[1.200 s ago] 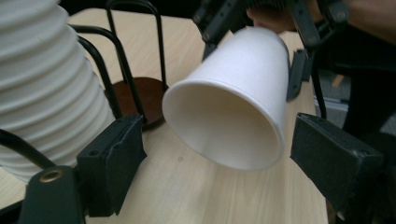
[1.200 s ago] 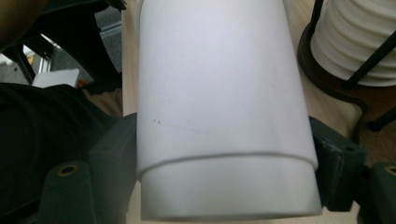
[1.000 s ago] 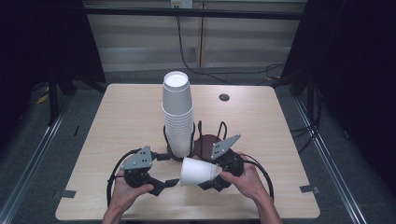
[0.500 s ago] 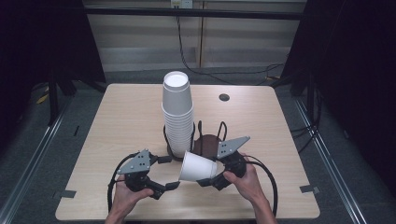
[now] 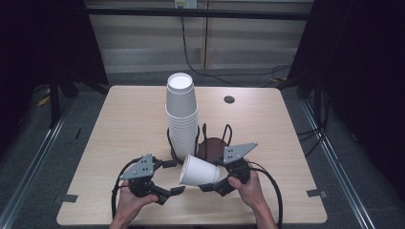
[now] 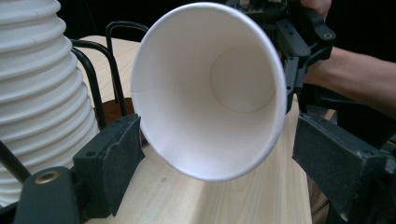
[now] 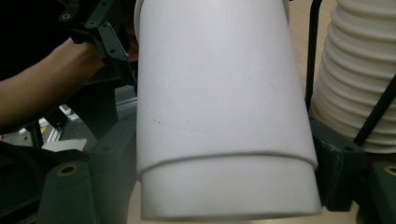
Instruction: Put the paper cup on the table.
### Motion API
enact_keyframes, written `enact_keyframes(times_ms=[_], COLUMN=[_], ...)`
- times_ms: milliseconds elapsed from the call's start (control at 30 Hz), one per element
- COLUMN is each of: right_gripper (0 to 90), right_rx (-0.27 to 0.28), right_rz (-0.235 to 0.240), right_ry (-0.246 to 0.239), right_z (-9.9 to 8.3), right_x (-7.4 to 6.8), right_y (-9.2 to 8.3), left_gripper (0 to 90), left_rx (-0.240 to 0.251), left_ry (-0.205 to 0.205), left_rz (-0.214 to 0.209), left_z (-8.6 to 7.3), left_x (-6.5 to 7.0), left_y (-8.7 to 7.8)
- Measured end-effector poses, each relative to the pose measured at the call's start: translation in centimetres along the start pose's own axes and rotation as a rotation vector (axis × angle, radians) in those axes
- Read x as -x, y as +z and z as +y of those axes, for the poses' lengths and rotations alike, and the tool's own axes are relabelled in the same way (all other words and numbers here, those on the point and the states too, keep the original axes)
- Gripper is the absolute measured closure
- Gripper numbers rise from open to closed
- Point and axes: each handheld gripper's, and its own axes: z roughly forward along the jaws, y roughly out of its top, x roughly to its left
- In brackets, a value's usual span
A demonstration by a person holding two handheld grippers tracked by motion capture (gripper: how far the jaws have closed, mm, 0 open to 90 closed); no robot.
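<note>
We see the right gripper (image 5: 210, 183) at the near edge of the wooden table (image 5: 124, 124), its two jaws pressed against the sides of a single white paper cup (image 5: 199, 171) near the cup's base; in the right gripper view the cup (image 7: 219, 107) sits squarely between the dark pads, and it looks as though two cups may be nested, since a step runs round the wall, though we cannot be sure. The cup lies tilted on its side above the table, its open mouth turned toward the left gripper (image 5: 174, 177). In the left gripper view we look straight into that mouth (image 6: 210, 88), and the left gripper's jaws stand spread wide, one pad to each side of the rim; whether either pad touches the cup we cannot tell. Just behind the held cup stands a tall stack of white cups (image 5: 181, 114) in a black wire holder (image 5: 215, 138) with a brown base, and the stack's ribbed rims show at the edge of both gripper views. A small dark round spot (image 5: 229, 99) sits on the far part of the table.
</note>
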Motion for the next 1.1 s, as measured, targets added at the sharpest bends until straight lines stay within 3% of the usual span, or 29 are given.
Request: enact_keyframes(times_ms=[167,467,633,733,1100], right_gripper=[22.3,22.3,22.4,22.3,22.3], right_rx=[0.017,0.027,0.026,0.026,0.021], right_rz=[0.011,0.023,0.026,0.031,0.044], right_ry=[0.006,-0.014,-0.021,-0.026,-0.038], right_z=[-1.0,-1.0,-1.0,-0.9,-0.6], right_x=[0.0,-0.3,-0.4,-0.4,-0.6], right_y=[0.1,0.2,0.1,0.2,0.5], left_gripper=[15.7,15.0,3.4,4.9,1.5], left_rx=[0.012,0.046,0.039,0.059,0.069], left_ry=[-0.001,-0.007,-0.013,-0.012,-0.031], left_rz=[-0.005,-0.031,-0.012,-0.043,-0.074], left_z=[0.0,0.2,0.2,0.2,0.2], left_x=[0.0,-0.3,-0.5,-0.6,-0.7], left_y=[0.2,0.9,1.4,1.6,2.3])
